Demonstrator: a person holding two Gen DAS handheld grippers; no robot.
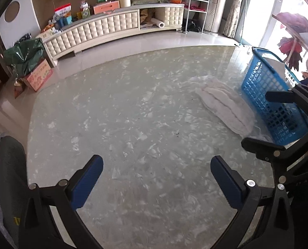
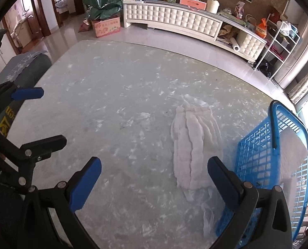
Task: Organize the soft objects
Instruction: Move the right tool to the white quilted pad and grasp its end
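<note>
1. Your left gripper [image 1: 156,183] hangs over bare marbled table [image 1: 133,108] with its blue pads spread wide and nothing between them.
2. Your right gripper [image 2: 154,184] is likewise spread and empty. In the left wrist view it shows at 3 o'clock, also open, in front of the basket.
3. The task's thing, a stack of white soft pads [image 2: 193,145] lying partly in a thin clear plastic wrap, sits on the table at 1 o'clock from the right gripper, just past its right pad. From the left gripper the stack [image 1: 226,105] is at 2 o'clock, well apart.
4. Blue plastic mesh basket [image 2: 255,157] stands at 3 o'clock of the right gripper, just beside the stack. Whether the two touch, you cannot tell from either view.
5. Basket contents: something flat and white shows inside it in the right wrist view. Its identity is unclear, perhaps a soft item already stowed, perhaps a liner.
6. Progress, as judged: early. The stack is still outside the basket and neither gripper grips anything.
7. Remaining, as judged: grasp the stack and place it in the basket. The loose wrap may slip or trail, so expect a soft, compressible load.
</note>
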